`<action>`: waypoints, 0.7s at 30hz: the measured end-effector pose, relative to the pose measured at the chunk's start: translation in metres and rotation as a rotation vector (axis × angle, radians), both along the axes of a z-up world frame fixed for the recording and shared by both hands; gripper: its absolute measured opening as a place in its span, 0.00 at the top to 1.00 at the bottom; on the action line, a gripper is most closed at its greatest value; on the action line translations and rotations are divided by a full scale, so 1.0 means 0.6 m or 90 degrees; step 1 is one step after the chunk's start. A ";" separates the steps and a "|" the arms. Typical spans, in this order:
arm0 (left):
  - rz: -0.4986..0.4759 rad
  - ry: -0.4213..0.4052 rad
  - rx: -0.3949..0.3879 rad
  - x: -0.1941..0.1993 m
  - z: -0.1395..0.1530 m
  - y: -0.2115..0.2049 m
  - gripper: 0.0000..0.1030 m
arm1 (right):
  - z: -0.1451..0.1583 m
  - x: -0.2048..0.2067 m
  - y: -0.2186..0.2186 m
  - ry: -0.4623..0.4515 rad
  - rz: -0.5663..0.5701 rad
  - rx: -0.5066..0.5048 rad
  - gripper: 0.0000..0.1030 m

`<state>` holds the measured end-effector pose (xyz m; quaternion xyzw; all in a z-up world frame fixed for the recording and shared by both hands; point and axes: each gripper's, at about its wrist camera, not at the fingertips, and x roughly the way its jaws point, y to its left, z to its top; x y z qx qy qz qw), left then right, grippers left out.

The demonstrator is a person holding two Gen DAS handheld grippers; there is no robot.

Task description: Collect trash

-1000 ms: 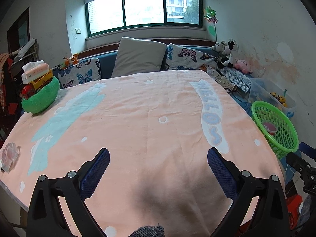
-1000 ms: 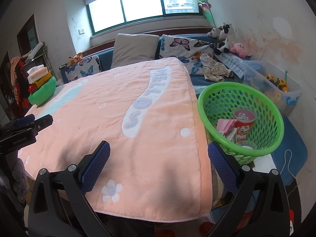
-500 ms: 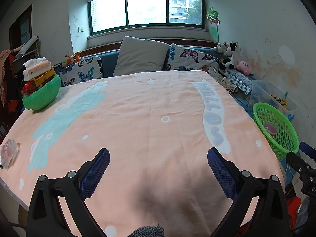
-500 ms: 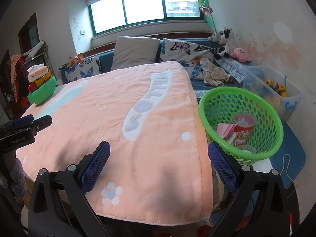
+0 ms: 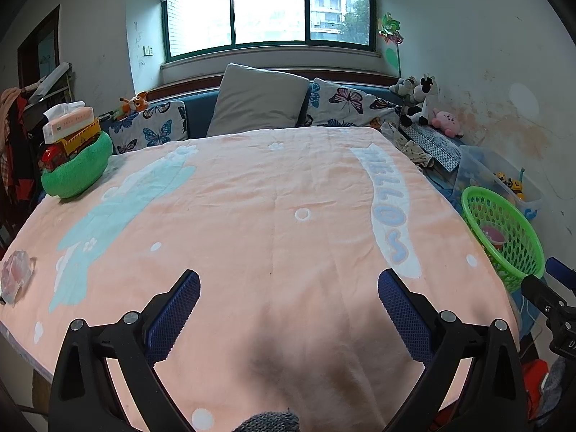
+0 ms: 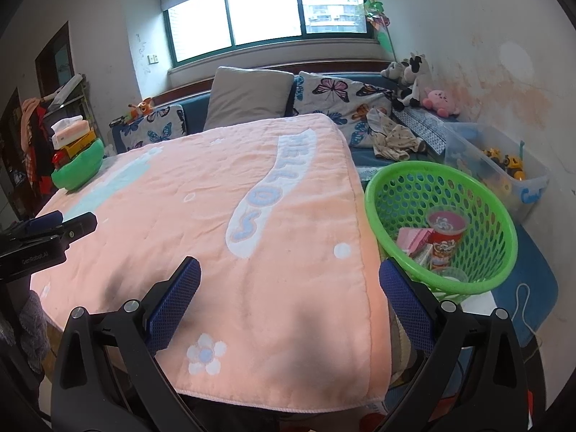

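A crumpled clear-and-pink wrapper (image 5: pixel 15 275) lies on the pink blanket (image 5: pixel 273 216) at its near left edge. A green mesh basket (image 6: pixel 424 180) stands off the blanket's right side, holding a red snack cup (image 6: pixel 446 230), a pink packet (image 6: pixel 414 237) and a clear cup. My left gripper (image 5: pixel 288 306) hovers open over the near middle of the blanket, nothing between its fingers. My right gripper (image 6: pixel 289 293) is open above the blanket's near right corner, the basket just beyond its right finger (image 6: pixel 403 298). The basket (image 5: pixel 504 230) also shows at the right in the left wrist view.
A green bowl-shaped cushion (image 5: pixel 77 171) with a toy truck and tissue box sits at the far left corner. Pillows (image 5: pixel 259 99) and plush toys (image 5: pixel 421 97) line the sofa behind. A clear toy bin (image 6: pixel 504 169) stands right of the basket.
Both views have pulled back and risen slightly, so the blanket and basket sit a little lower and farther. Both grippers stay open.
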<state>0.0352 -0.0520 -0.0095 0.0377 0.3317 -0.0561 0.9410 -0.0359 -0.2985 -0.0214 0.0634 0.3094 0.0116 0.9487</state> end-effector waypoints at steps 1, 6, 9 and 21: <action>0.000 0.000 0.000 0.000 0.000 0.000 0.07 | 0.000 0.000 0.000 0.000 0.001 0.001 0.04; 0.004 0.002 0.000 -0.001 -0.004 0.002 0.07 | 0.001 0.000 0.006 0.000 0.005 -0.001 0.04; 0.005 0.002 -0.002 -0.004 -0.004 0.003 0.07 | 0.001 0.001 0.008 0.000 0.006 -0.002 0.04; 0.007 0.004 -0.003 -0.004 -0.003 0.005 0.07 | -0.001 0.006 0.011 0.001 0.009 -0.002 0.04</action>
